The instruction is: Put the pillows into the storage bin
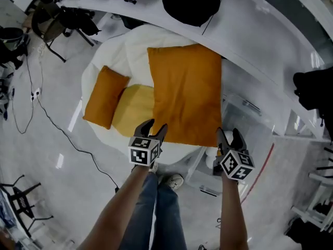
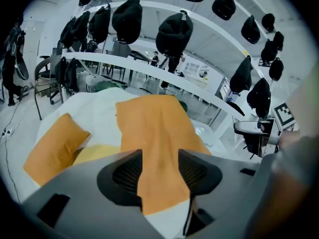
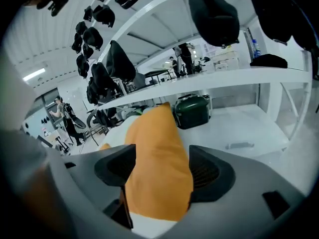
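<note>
We held the large orange pillow (image 1: 184, 92) by its near edge, our left tongs (image 1: 154, 130) clamped on one corner and our right tongs (image 1: 229, 137) on the other. It spread over the white fabric bin (image 1: 130, 48), where a small orange pillow (image 1: 104, 96) and a yellow pillow (image 1: 134, 108) lay touching.

No text, label or number can be read anywhere.
</note>
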